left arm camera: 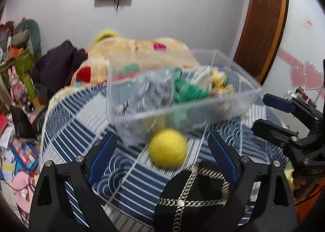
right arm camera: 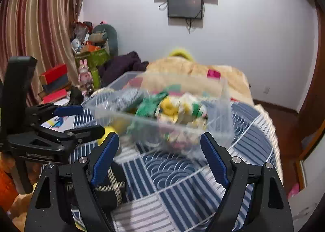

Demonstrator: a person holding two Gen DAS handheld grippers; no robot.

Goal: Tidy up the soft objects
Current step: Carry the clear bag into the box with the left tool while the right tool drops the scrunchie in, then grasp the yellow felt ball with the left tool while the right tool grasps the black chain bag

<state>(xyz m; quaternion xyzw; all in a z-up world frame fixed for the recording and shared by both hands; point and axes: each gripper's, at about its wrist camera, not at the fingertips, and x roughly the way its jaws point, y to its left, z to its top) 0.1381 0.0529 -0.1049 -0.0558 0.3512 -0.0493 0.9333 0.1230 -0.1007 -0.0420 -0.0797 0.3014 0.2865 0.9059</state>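
A clear plastic bin (left arm camera: pixel 249 98) (right arm camera: pixel 225 114) sits on the blue-and-white striped bedspread (left arm camera: pixel 126 181) (right arm camera: pixel 182 197). It holds several soft toys: grey (left arm camera: pixel 154 87), green (left arm camera: pixel 189 89) (right arm camera: pixel 150 104) and yellow-white (right arm camera: pixel 172 108). A yellow ball (left arm camera: pixel 168 147) lies on the bed in front of the bin; it also peeks out in the right wrist view (right arm camera: pixel 105 133). A black pouch with a chain strap (left arm camera: pixel 195 189) (right arm camera: pixel 109 187) lies near me. My left gripper (left arm camera: pixel 162 150) is open, with the ball between its fingers. My right gripper (right arm camera: pixel 160 150) is open and empty before the bin.
A large beige plush (left arm camera: pixel 142 49) (right arm camera: pixel 193 69) and dark clothes (left arm camera: pixel 61 63) lie behind the bin. Toys and boxes clutter the left side (left arm camera: pixel 18 69) (right arm camera: pixel 89 53). A wooden door (left arm camera: pixel 262 20) is at right. The other gripper shows at each view's edge (left arm camera: pixel 284 120) (right arm camera: pixel 61 122).
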